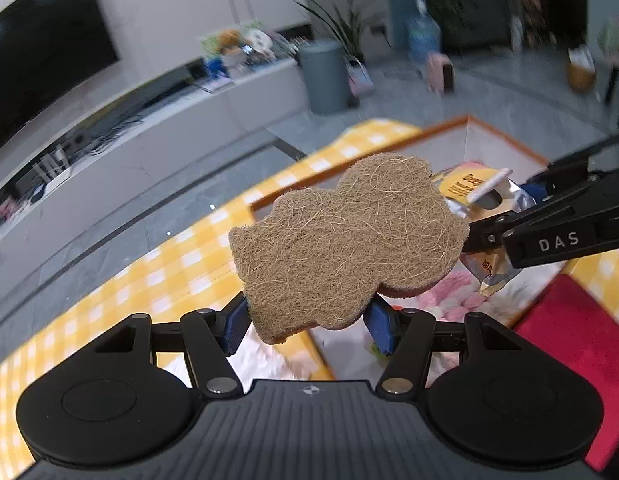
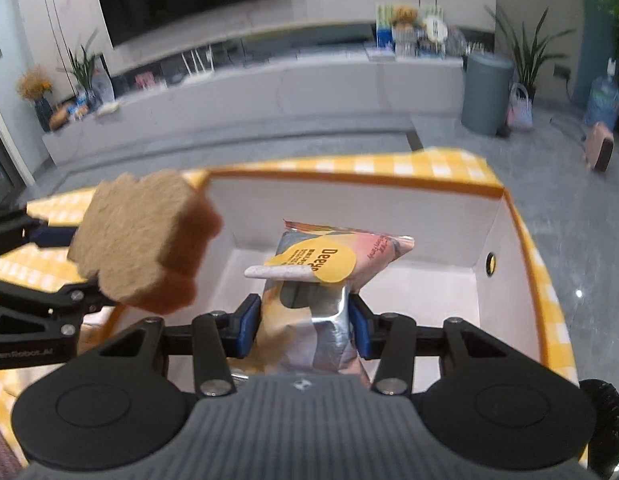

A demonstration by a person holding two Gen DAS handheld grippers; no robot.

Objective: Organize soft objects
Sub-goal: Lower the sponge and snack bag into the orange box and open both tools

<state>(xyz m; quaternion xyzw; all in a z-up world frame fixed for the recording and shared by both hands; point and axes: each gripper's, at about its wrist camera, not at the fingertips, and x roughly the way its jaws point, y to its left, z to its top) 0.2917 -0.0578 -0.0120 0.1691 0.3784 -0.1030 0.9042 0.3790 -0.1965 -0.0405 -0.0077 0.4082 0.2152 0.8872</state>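
Two grippers: both are pinching soft things above the box [image 2: 485, 224].
Left gripper [image 1: 309, 326]: its blue pads [image 1: 238, 326] are pressing on the lower edge of the sponge [image 1: 345, 240], which is sticking up past them at frame centre.
Right gripper [image 2: 305, 326]: its pads [image 2: 246, 326] are squeezing the pouch [image 2: 329, 264], which is rising between them toward mid-frame.
Sponge in right view: hanging at left, beside the pouch, over the box's near left corner.
Box: sitting on the checked cloth [image 1: 181, 264], white inside, filling the centre.
Red mat [image 1: 581, 340]: lying at lower right of the left view.
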